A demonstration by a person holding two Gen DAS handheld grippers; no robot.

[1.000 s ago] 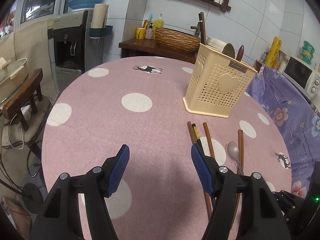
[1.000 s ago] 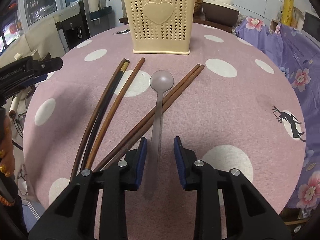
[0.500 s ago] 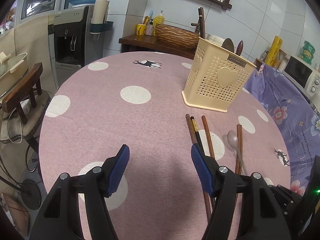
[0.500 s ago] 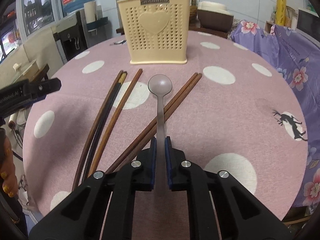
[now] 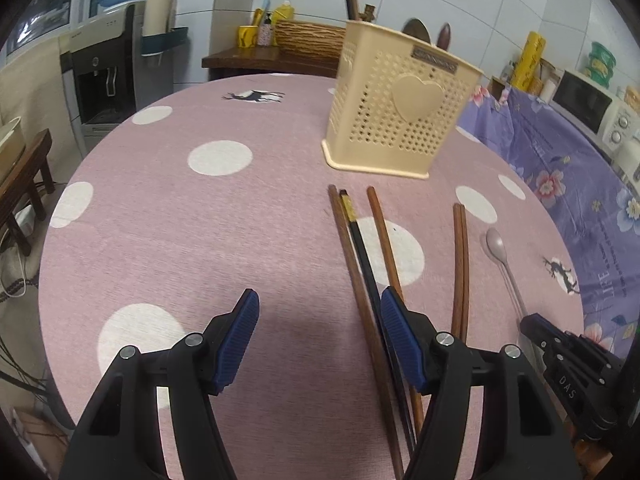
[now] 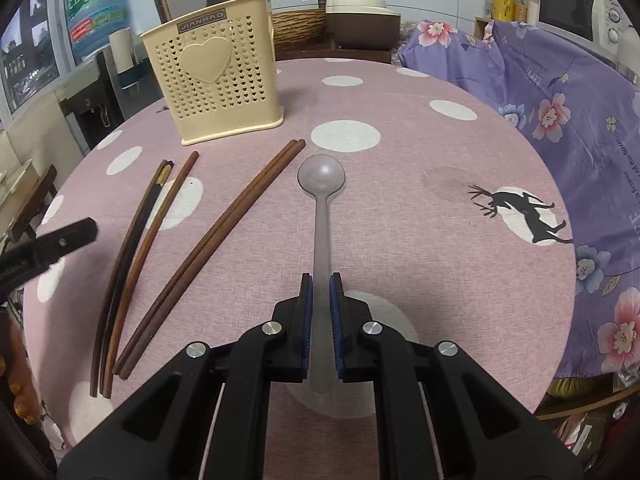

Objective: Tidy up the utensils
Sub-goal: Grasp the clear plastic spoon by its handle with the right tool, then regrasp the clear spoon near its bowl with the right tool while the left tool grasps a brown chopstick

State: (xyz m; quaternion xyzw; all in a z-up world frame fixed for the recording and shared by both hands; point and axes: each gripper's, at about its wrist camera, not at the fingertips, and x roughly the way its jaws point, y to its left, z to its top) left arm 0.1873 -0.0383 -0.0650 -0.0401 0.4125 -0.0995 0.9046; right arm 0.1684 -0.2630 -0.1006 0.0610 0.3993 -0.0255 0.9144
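My right gripper (image 6: pixel 321 284) is shut on the handle of a grey spoon (image 6: pixel 321 184), holding it just above the pink dotted table with the bowl pointing away. The spoon (image 5: pixel 498 246) and my right gripper (image 5: pixel 532 326) also show in the left wrist view. Several brown chopsticks (image 6: pixel 216 232) (image 5: pixel 360 256) lie on the table left of the spoon. A cream perforated utensil holder (image 6: pixel 218 84) (image 5: pixel 396 116) stands behind them with some utensils in it. My left gripper (image 5: pixel 320 312) is open and empty, low over the table beside the chopsticks.
The round table (image 5: pixel 200 220) drops off at its edges. A purple floral cloth (image 6: pixel 560 92) covers furniture to the right. A water dispenser (image 5: pixel 108 76) and a wooden side shelf (image 5: pixel 272 60) stand behind the table.
My right gripper closed on the spoon handle, lifted it and swung it right, clear of the chopsticks. My left gripper stayed open and moved lower toward the table.
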